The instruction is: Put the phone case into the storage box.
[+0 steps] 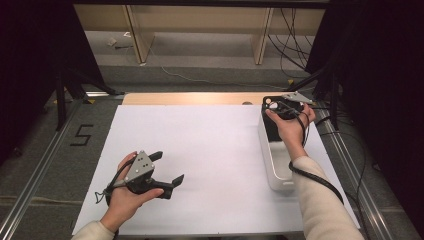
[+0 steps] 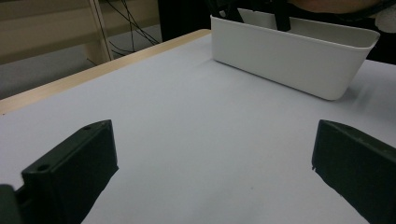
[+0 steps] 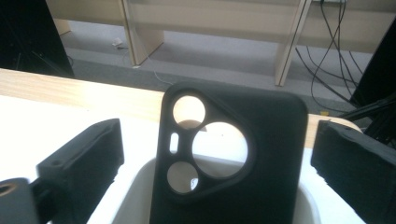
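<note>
Your right claw stands open around the black phone case upright in the white bin; your left claw is open above the worktop.

From my remote seat I'm seeing the phone case looking like matt black rubbery plastic, smooth all over. The bin is coming across as smooth white plastic with a slight sheen. The table is wearing a matt white sheet, with pale wood edging behind.
</note>
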{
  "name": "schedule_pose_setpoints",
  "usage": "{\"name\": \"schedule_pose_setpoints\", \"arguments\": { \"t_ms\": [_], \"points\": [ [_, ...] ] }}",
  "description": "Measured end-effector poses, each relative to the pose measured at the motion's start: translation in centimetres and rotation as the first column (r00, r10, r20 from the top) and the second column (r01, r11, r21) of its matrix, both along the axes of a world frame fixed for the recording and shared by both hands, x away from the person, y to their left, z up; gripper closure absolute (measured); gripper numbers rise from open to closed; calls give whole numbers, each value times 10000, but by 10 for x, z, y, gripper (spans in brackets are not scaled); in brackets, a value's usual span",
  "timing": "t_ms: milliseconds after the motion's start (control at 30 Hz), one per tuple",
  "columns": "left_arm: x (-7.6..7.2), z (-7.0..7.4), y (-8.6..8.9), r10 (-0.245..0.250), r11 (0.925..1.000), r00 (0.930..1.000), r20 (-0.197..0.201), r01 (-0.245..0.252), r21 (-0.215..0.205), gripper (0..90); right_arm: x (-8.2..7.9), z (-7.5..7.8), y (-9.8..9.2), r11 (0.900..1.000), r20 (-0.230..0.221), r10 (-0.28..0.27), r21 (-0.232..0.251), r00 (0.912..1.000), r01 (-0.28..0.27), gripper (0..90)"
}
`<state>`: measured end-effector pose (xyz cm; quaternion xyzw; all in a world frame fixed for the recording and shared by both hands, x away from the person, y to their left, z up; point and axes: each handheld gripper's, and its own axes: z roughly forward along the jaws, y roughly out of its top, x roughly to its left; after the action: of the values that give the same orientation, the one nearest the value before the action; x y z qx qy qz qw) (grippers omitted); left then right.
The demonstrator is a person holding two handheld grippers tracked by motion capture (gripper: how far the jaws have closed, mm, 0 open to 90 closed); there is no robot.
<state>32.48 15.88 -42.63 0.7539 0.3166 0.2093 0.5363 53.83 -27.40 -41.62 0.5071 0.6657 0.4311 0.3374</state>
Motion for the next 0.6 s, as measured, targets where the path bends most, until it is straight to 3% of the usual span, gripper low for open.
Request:
{"name": "schedule_pose_setpoints", "arguments": {
  "t_ms": [600],
  "points": [
    [0, 0, 0, 71, 10000, 10000, 9, -71, 5, 0, -31, 22, -4, 9962, 524, 805, 291, 9954, -821, 75]
  ]
}}
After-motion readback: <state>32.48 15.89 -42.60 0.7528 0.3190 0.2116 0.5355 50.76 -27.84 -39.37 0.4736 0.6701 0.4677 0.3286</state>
